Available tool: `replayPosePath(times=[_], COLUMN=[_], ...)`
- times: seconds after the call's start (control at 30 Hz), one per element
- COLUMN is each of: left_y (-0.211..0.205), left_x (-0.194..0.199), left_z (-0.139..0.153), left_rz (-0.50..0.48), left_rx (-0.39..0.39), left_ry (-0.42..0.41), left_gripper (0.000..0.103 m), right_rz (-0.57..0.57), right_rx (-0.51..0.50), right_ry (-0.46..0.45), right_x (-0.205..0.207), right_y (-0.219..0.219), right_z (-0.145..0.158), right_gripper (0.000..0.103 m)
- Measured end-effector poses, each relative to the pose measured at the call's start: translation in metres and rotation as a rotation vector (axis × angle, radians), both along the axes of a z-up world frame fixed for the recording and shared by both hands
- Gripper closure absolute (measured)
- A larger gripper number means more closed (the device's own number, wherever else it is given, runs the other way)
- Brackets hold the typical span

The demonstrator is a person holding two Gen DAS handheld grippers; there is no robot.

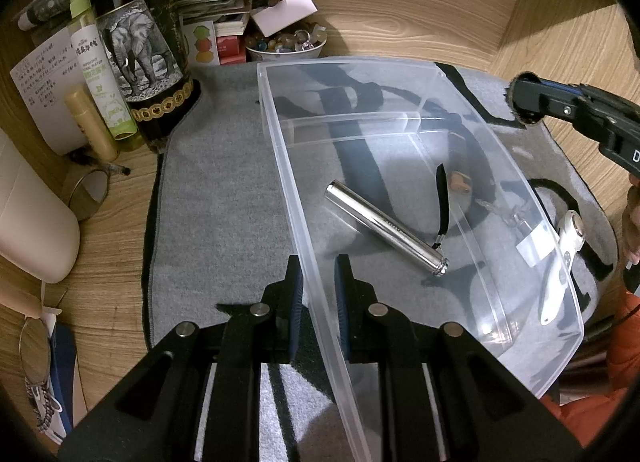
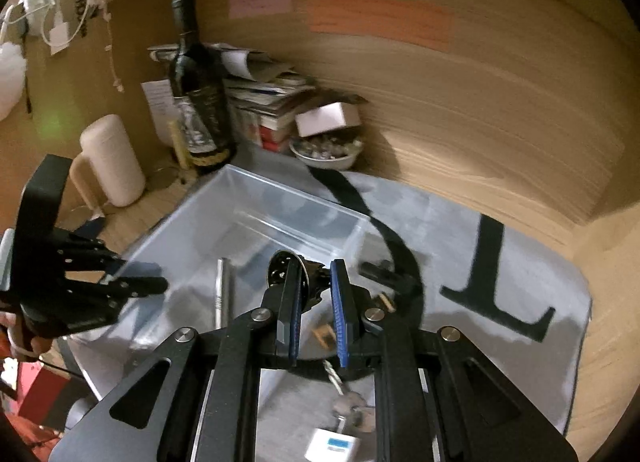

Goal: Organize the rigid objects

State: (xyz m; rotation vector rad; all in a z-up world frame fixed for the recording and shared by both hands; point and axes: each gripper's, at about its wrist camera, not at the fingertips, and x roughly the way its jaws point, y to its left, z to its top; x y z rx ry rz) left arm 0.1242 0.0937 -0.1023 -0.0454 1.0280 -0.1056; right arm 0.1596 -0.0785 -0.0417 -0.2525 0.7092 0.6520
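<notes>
Left gripper (image 1: 319, 262): clamped on clear plastic bin (image 1: 400, 74) near wall. Right gripper (image 2: 316, 294): closed on black wheeled tool (image 2: 286, 268), held just above bin; steel flashlight (image 1: 386, 228) lies diagonal inside

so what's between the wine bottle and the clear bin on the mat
Nothing but a bare stretch of grey mat lies between the wine bottle and the clear bin. The left wrist view shows it.
</notes>
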Motion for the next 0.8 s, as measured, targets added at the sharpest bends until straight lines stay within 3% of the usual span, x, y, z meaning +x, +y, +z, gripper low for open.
replayPosePath(times=[0.4,0.8], left_y=[-0.001,-0.001], left_x=[0.003,0.002], left_z=[0.002,0.001], left_rz=[-0.002,-0.004], left_rx=[-0.002,-0.004], left_ry=[-0.003,-0.009], left_gripper=[0.088,0.088], right_rz=[0.076,0.087], right_rx=[-0.076,-0.161], right_ry=[0.073,0.127], right_x=[0.012,0.018], right_y=[0.045,0.058], right_z=[-0.026,-0.053], right_gripper=[0.090,0.090])
